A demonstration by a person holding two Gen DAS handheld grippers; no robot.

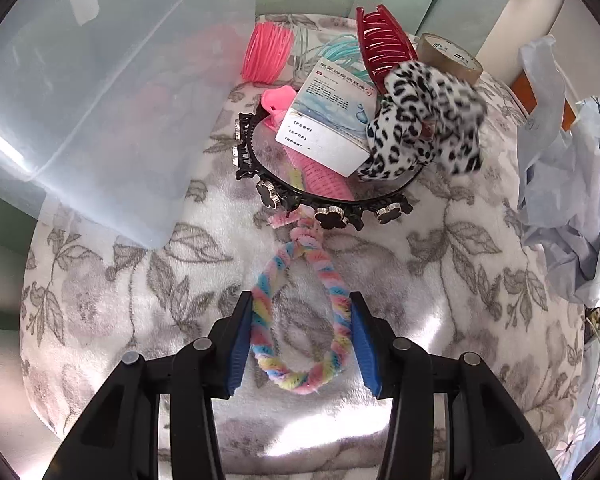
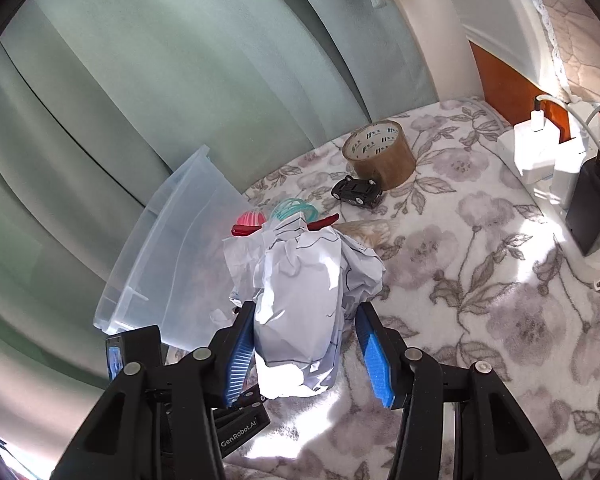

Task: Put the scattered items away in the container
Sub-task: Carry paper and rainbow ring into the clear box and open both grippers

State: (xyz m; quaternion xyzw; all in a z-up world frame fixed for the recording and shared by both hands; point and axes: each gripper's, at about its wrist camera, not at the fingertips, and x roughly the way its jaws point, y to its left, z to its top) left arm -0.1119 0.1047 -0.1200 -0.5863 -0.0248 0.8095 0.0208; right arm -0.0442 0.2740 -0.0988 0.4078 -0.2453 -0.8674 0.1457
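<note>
My left gripper (image 1: 302, 340) is open, its blue pads either side of a rainbow braided loop (image 1: 300, 312) lying on the floral blanket. Beyond it lie a black flower headband (image 1: 324, 204), a white box (image 1: 324, 124), a pink comb (image 1: 320, 176), a leopard scrunchie (image 1: 424, 124), a red claw clip (image 1: 384, 48) and pink coils (image 1: 266, 54). The clear plastic container (image 1: 100, 92) stands at the left. My right gripper (image 2: 306, 344) is open around crumpled white paper (image 2: 300, 296), its left pad touching it. The container (image 2: 172, 248) lies to its left.
A brown tape roll (image 2: 380, 156) and a black toy car (image 2: 358, 191) lie farther back on the blanket. White chargers (image 2: 540, 152) and a dark device (image 2: 592, 208) stand at the right edge. A green curtain (image 2: 180, 80) hangs behind.
</note>
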